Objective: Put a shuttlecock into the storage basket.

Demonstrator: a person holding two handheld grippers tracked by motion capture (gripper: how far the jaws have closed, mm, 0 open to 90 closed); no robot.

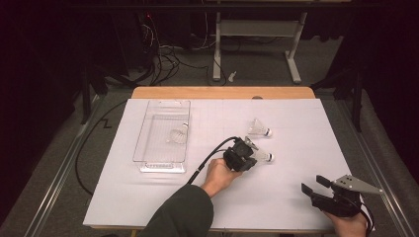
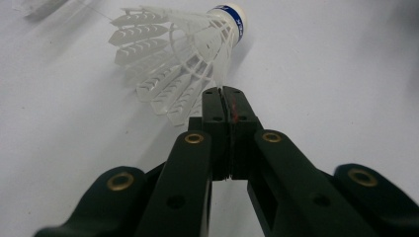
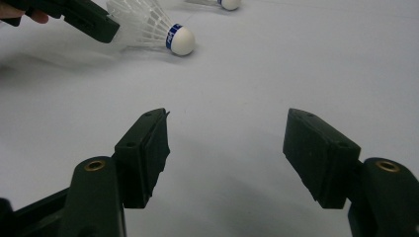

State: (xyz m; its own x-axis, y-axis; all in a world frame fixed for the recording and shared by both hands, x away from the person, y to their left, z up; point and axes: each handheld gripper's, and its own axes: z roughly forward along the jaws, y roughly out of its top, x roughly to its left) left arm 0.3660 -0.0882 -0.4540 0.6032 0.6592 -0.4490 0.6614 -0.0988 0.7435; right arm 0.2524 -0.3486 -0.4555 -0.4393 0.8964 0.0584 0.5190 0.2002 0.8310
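We are looking at a white shuttlecock (image 2: 183, 54) lying on its side on the matte, pale table (image 1: 148, 197), just at the tips of the left gripper (image 2: 222, 91). Its skirt is a flared cone of thin, slotted plastic vanes on fine ribs, translucent and lacy, and its rounded white cork is ringed with a blue band. In the left gripper view, the long axis is running from the skirt's wide rim, just ahead and left of the jaws, up and away to the cork at the far end, so the cork is pointing away from us. The black jaws, hard and blocky with brass rivets, are pressing together, and the skirt's near edge is sitting right at their tips; whether a vane is pinched between them we cannot tell. The right gripper (image 3: 225, 143), of the same black build, is holding its jaws spread wide over bare table, with the shuttlecock well ahead and to the left of them, its cork facing right.
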